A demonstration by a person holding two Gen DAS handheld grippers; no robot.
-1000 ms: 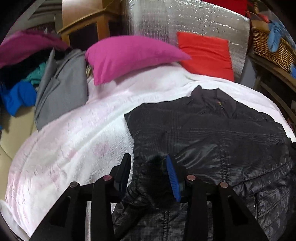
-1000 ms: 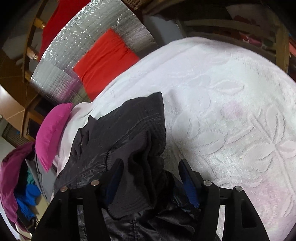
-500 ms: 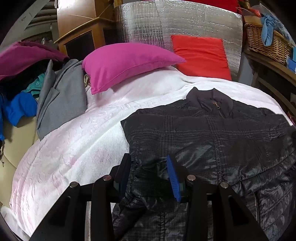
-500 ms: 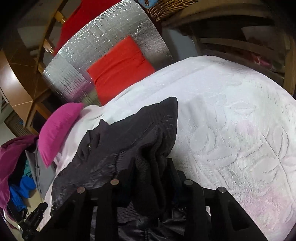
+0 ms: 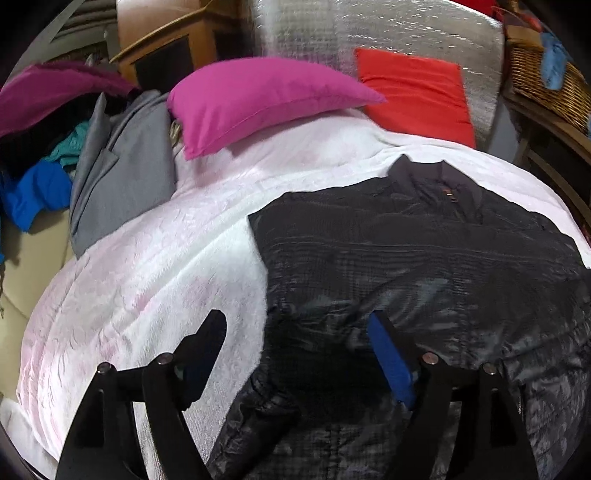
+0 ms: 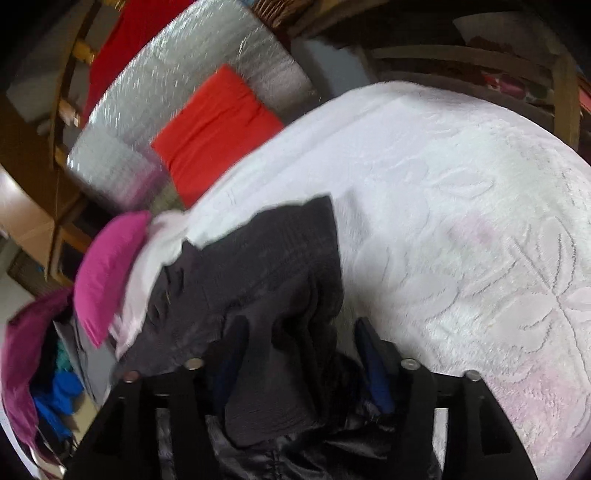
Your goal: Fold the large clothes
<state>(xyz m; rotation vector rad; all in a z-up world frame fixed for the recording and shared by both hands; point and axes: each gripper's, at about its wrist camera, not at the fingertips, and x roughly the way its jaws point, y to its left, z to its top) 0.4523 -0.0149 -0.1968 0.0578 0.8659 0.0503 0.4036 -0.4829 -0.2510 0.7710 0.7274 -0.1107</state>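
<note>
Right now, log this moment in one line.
left tongs: opening over jacket edge | right tongs: opening, cuff between | jacket flat on bedspread

Ahead of me lies a white bedspread with a raised leaf pattern and faint pink patches [image 5: 155,266], covering the whole bed. At its far end a magenta pillow [image 5: 258,99] rests on the spread, and next to it a red-orange square cushion [image 5: 417,96] leans against a silvery quilted foil panel [image 5: 369,33]. Off the bed's left side I see a grey tailored coat [image 5: 122,170] draped over a heap of clothes, with a bright blue garment [image 5: 37,192] and a dark purple one [image 5: 48,88] in the pile. A woven wicker basket [image 5: 546,81] sits on a wooden shelf at the far right. Behind the pillow stands a wooden cabinet [image 5: 162,40].
</note>
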